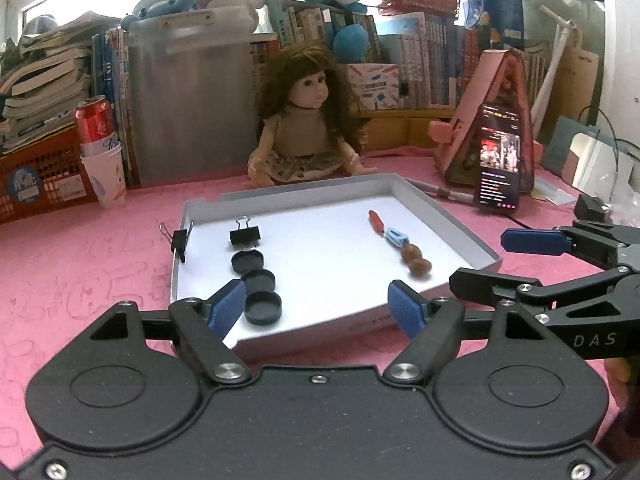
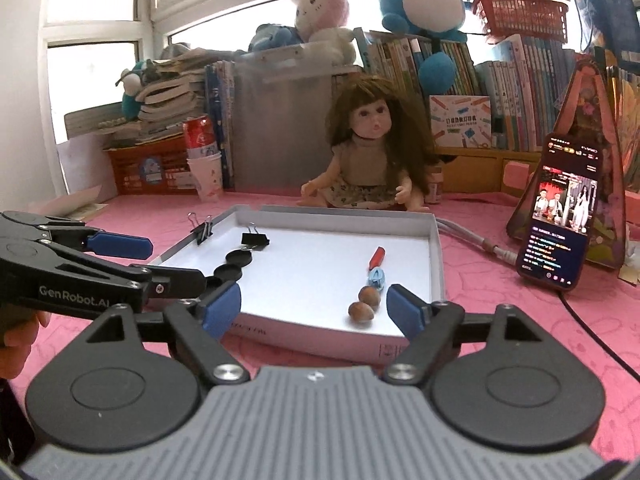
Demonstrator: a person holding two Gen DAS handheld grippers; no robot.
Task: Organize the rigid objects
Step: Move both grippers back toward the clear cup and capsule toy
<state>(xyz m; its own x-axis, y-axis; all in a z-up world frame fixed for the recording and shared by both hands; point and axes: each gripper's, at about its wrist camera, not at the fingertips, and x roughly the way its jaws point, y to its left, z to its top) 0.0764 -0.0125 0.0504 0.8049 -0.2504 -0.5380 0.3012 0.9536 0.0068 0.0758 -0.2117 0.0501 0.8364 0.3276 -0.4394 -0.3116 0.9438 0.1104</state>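
A white tray point(image 1: 404, 196) lies on the pink tablecloth. In it, at the left, three black round caps point(image 1: 259, 280) run in a line below a black binder clip point(image 1: 245, 236). A second binder clip point(image 1: 179, 240) is clamped on the tray's left wall. At the right lie a red piece point(image 1: 375, 221), a light blue piece point(image 1: 396, 238) and two brown nuts point(image 1: 416, 260) in a line. My left gripper point(image 1: 318, 308) is open and empty at the tray's near edge. My right gripper point(image 2: 314, 306) is open and empty, also at the near edge, close to the nuts point(image 2: 365, 304).
A doll point(image 1: 308, 128) sits behind the tray. A phone point(image 1: 500, 160) leans on a pink stand at the right, with a cable point(image 1: 440, 192) beside it. A red can in paper cups point(image 1: 100, 152) and an orange crate point(image 1: 36, 176) stand at the left. Books fill the back.
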